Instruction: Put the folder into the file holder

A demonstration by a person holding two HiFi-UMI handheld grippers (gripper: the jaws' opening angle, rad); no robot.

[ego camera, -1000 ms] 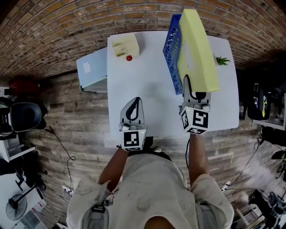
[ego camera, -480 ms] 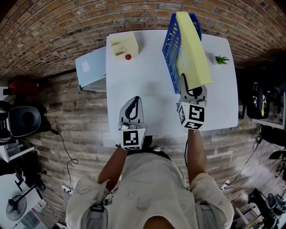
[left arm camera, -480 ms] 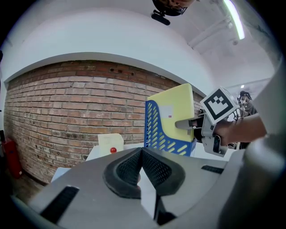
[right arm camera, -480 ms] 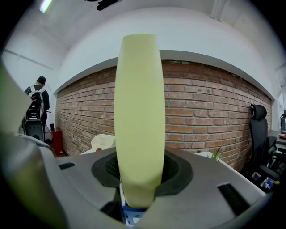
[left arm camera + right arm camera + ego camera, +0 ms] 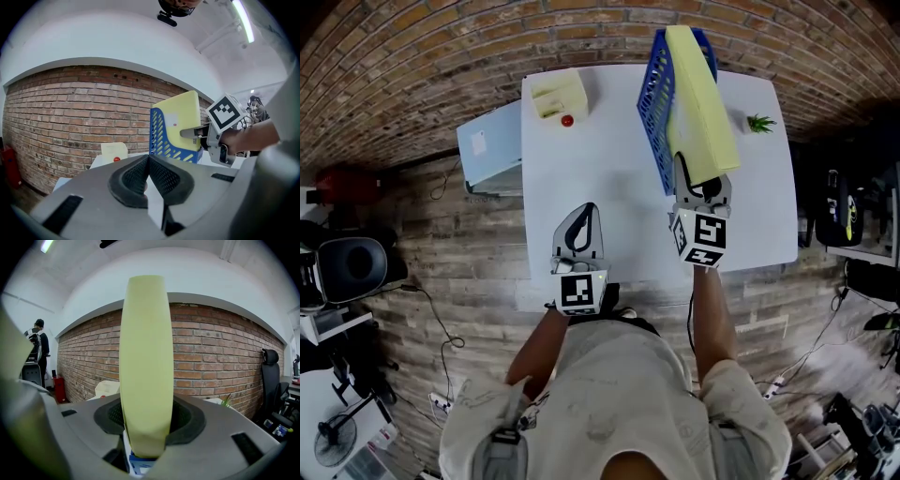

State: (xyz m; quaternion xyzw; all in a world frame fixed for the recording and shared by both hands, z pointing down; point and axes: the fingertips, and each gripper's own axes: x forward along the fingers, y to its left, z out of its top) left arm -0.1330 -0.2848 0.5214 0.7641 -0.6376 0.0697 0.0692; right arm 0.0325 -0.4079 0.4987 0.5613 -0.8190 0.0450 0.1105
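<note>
A pale yellow folder (image 5: 698,103) stands on edge in the blue slotted file holder (image 5: 654,103) at the far right of the white table (image 5: 600,187). My right gripper (image 5: 703,185) is at the folder's near end. The folder (image 5: 146,357) fills the gap between the jaws, and the pads still touch its sides while the jaws are opening. My left gripper (image 5: 584,211) rests shut and empty near the table's front edge. In the left gripper view, its jaws (image 5: 148,161) meet, with the folder (image 5: 180,124) and holder (image 5: 161,136) beyond.
A cream box with a red knob (image 5: 561,94) sits at the table's far left corner. A small green plant (image 5: 759,123) is at the far right. A pale blue-grey cabinet (image 5: 492,145) stands against the table's left side. A brick wall lies behind.
The right gripper has moved forward and slightly left with the folder, which now sits deeper in the blue holder. The left gripper has not moved.
</note>
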